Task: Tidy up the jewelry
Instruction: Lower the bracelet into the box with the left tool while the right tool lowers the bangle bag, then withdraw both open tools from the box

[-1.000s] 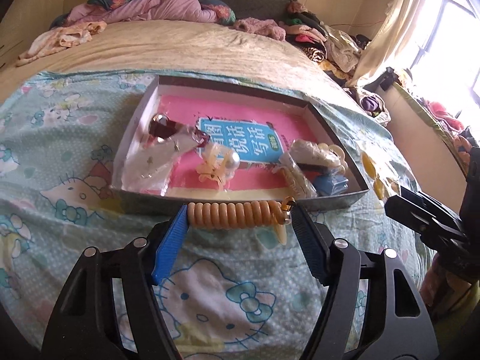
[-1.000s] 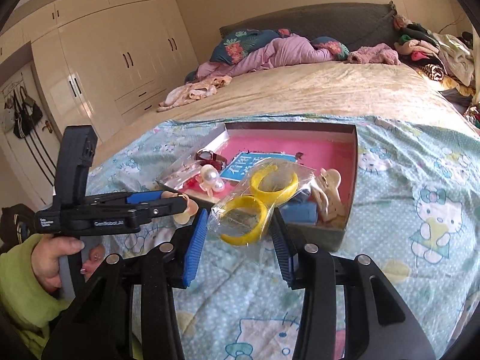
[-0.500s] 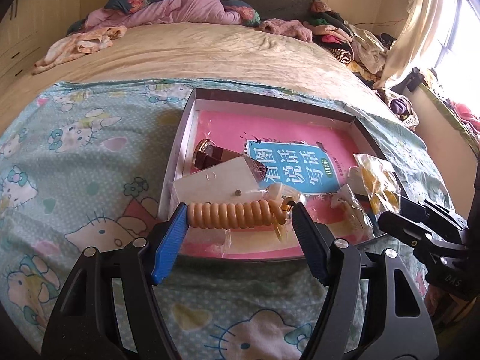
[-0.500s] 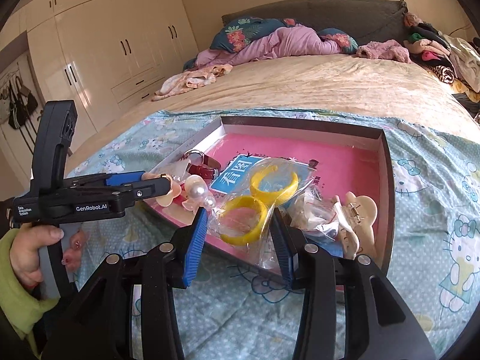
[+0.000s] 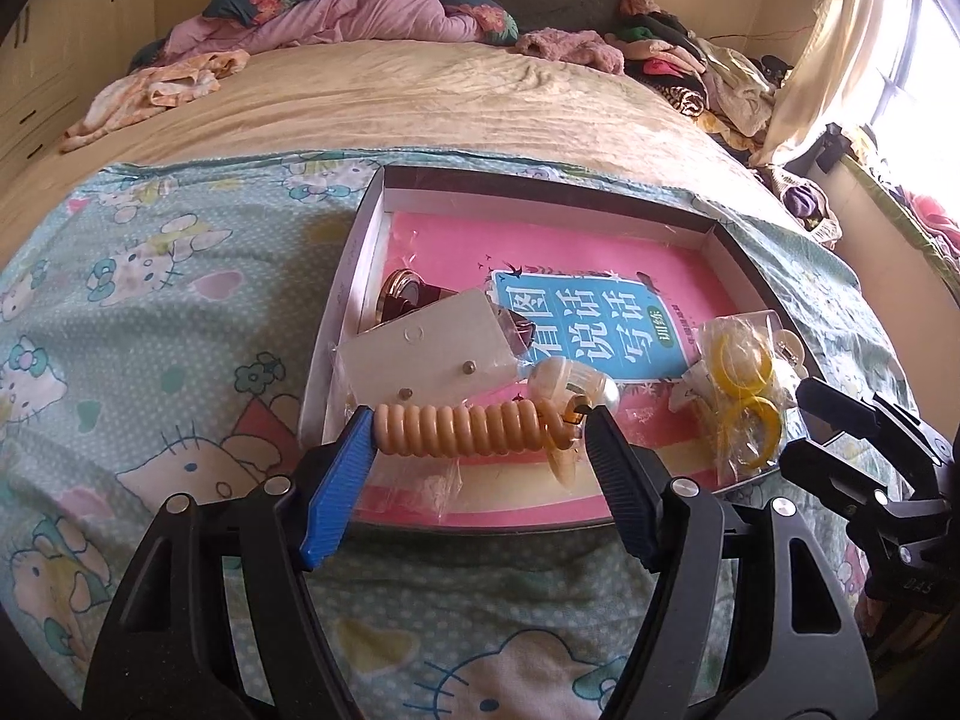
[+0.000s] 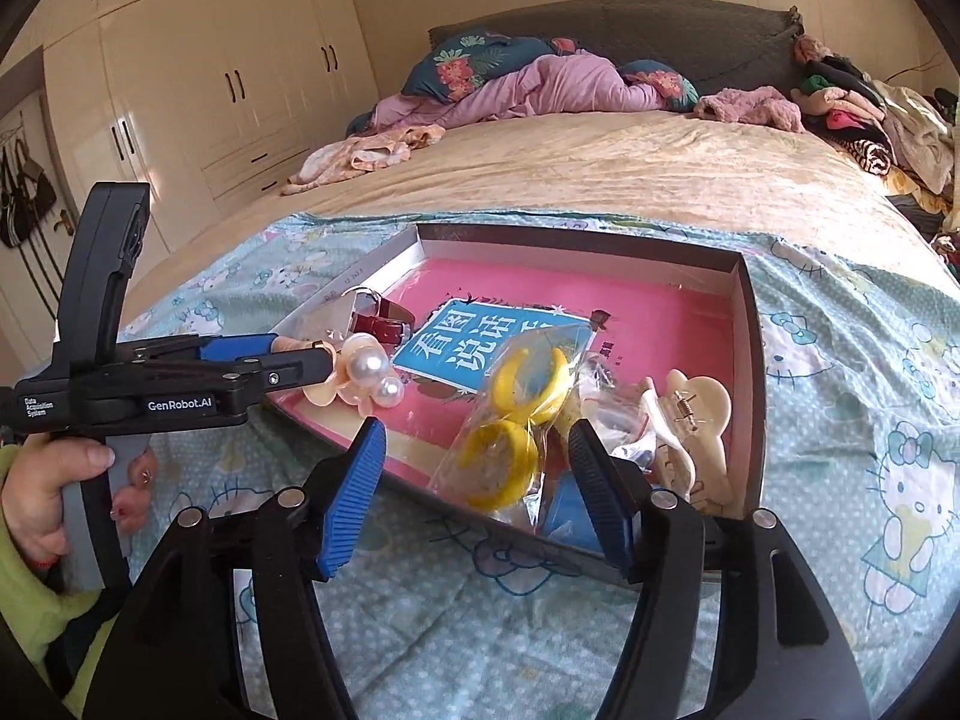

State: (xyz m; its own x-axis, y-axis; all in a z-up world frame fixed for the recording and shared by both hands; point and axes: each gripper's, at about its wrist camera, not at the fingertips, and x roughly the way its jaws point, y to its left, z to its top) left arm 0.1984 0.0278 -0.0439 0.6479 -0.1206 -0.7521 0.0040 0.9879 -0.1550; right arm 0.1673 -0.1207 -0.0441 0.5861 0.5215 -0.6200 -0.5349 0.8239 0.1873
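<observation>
Left gripper (image 5: 480,438) clenched coiled hair tie (image 5: 462,431); right gripper (image 6: 477,456) jaws opening, bagged yellow rings (image 6: 510,426) between; bag might snag tray (image 6: 753,372) rim at 6 o'clock.

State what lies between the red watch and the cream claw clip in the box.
Right wrist view: the blue book label and the bag of yellow rings.
</observation>
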